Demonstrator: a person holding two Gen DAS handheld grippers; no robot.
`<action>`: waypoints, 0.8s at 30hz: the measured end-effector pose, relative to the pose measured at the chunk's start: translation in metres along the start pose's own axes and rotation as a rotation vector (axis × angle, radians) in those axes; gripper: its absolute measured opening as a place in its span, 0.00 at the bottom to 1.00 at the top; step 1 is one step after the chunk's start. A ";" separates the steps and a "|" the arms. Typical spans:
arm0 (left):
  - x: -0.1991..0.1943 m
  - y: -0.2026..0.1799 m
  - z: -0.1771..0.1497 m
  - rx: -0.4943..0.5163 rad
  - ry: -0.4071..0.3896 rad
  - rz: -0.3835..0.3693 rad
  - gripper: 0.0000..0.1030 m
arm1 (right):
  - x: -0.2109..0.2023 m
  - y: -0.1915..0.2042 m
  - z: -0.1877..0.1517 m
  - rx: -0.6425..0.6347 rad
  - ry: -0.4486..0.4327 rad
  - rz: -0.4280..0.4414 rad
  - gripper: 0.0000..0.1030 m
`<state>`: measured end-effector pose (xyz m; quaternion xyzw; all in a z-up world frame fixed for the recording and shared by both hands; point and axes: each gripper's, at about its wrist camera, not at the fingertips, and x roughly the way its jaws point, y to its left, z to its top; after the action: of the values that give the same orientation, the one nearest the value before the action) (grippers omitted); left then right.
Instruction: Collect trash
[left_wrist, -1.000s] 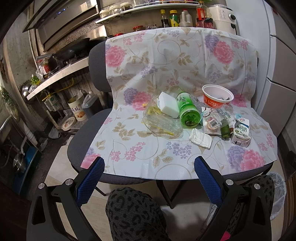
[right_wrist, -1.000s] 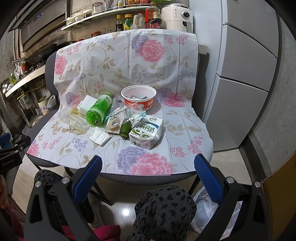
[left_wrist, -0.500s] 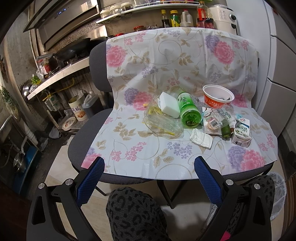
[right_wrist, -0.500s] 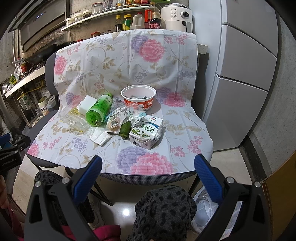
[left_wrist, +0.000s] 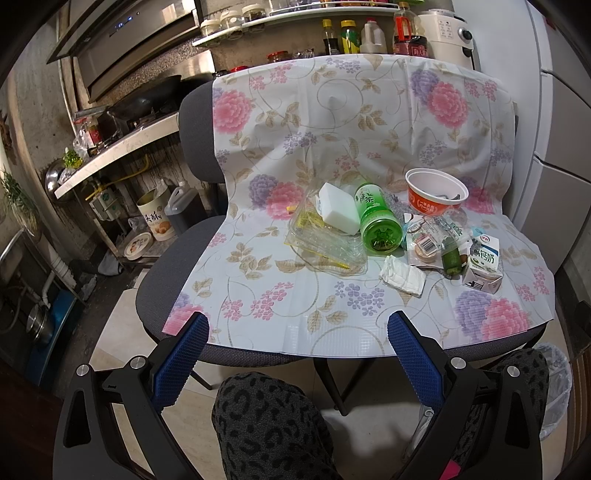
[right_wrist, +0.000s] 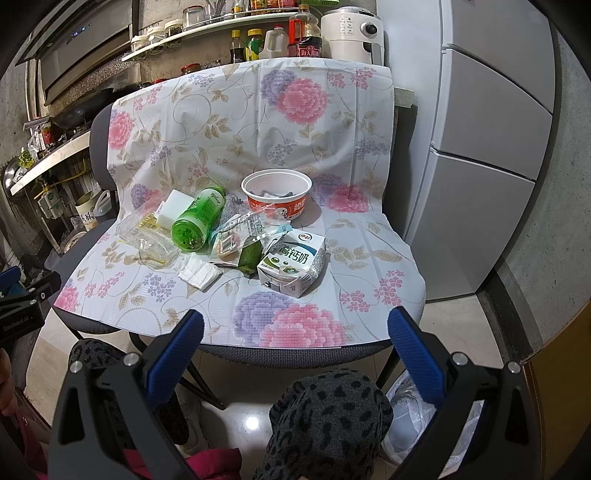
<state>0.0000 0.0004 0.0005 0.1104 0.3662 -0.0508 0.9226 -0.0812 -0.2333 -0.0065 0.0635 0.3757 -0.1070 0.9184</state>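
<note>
Trash lies on a flowered sheet (left_wrist: 280, 295) (right_wrist: 295, 317) draped over chairs: a green bottle (left_wrist: 378, 223) (right_wrist: 197, 219) on its side, a clear plastic tray (left_wrist: 325, 247) (right_wrist: 147, 236), a white block (left_wrist: 338, 208), a red-and-white bowl (left_wrist: 436, 194) (right_wrist: 277, 194), a milk carton (left_wrist: 484, 264) (right_wrist: 293, 264), a folded tissue (left_wrist: 402, 275) (right_wrist: 199, 273) and wrappers (left_wrist: 430, 240) (right_wrist: 236, 236). My left gripper (left_wrist: 297, 332) and right gripper (right_wrist: 295, 328) both hang open before the sheet's front edge, nothing between their fingers.
A bin with a white liner (right_wrist: 417, 417) (left_wrist: 554, 387) stands on the floor at lower right. A person's patterned knees (left_wrist: 266, 424) (right_wrist: 325, 417) sit below the grippers. A white fridge (right_wrist: 491, 147) is on the right, a kitchen counter (left_wrist: 118, 147) and shelves on the left.
</note>
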 end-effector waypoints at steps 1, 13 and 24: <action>0.000 0.000 0.000 0.000 0.000 0.001 0.93 | 0.001 0.000 -0.001 0.000 0.000 0.000 0.94; 0.002 0.009 -0.003 0.013 0.022 -0.005 0.93 | 0.010 0.000 -0.001 -0.002 0.004 0.015 0.94; 0.058 -0.009 -0.003 0.028 0.080 -0.072 0.92 | 0.070 0.002 0.005 0.006 -0.035 0.062 0.94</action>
<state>0.0381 -0.0083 -0.0431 0.1122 0.4059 -0.0845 0.9031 -0.0294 -0.2429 -0.0522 0.0760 0.3569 -0.0810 0.9275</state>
